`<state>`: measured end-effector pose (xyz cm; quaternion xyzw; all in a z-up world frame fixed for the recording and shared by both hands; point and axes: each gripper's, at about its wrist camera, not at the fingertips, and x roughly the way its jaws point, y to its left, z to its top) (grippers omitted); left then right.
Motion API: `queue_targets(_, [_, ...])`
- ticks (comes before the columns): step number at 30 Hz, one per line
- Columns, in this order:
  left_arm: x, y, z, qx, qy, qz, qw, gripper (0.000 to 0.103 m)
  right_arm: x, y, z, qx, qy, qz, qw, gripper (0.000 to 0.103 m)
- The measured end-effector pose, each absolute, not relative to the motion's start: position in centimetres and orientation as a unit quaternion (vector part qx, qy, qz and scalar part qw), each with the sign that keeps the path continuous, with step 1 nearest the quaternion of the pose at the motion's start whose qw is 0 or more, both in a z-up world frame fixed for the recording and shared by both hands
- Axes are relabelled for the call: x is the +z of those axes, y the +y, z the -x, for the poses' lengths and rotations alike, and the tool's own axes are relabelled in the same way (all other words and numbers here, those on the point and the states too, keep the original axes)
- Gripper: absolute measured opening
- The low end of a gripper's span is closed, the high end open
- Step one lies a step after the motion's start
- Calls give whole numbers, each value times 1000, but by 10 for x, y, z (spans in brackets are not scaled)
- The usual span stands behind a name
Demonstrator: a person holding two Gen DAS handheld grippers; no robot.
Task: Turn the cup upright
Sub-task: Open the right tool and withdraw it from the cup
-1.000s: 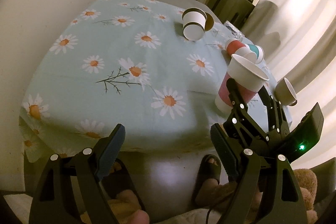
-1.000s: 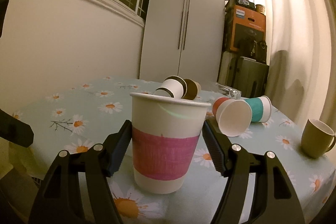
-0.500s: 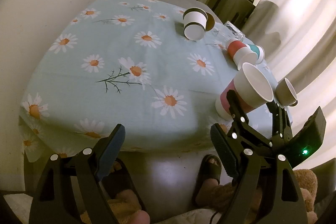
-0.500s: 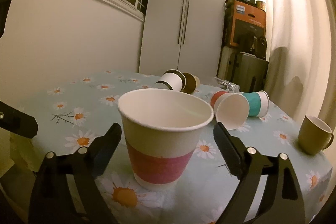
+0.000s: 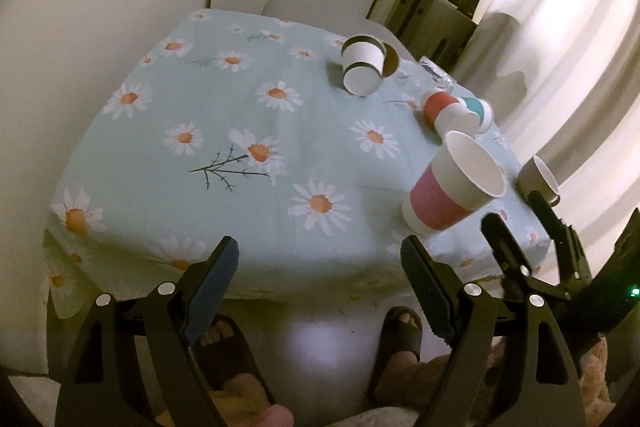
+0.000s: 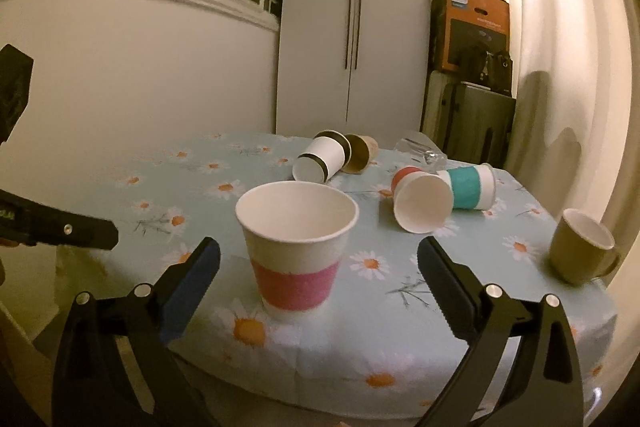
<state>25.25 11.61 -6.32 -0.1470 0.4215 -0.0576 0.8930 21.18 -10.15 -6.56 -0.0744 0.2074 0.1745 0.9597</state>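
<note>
A white paper cup with a pink band [image 6: 296, 251] stands upright near the front edge of the table with the daisy cloth [image 6: 400, 307]; it also shows in the left wrist view [image 5: 452, 193]. My right gripper [image 6: 318, 287] is open and empty, pulled back a little in front of the cup, its jaws apart on either side without touching. It appears in the left wrist view [image 5: 516, 223] at the table's front right. My left gripper [image 5: 320, 287] is open and empty, off the table's front edge.
Several paper cups lie on their sides at the back: a white one with black rims [image 6: 320, 161] beside a brown one [image 6: 360, 153], a red one [image 6: 418, 205] and a teal one [image 6: 468, 187]. An olive mug [image 6: 580, 251] stands at the right edge. Sandalled feet [image 5: 400, 331] show below.
My right gripper has opened, let go of the pink-banded cup and drawn back from it. The cup stays standing upright. The left gripper has barely moved.
</note>
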Motion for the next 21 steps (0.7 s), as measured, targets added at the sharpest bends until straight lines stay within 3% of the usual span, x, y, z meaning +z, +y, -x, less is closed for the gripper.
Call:
queue_targets(5, [-54, 114, -240, -51, 398, 146, 904, 83, -40, -125, -187, 195, 211, 60, 956, 98])
queue_targets(8, [-46, 109, -228, -62, 374, 152, 913, 96, -26, -148, -167, 194, 209, 49, 957, 98])
queue_targets(21, [-42, 52, -171, -43, 333, 39, 941, 96, 3, -205, -101, 198, 210, 9, 957, 98])
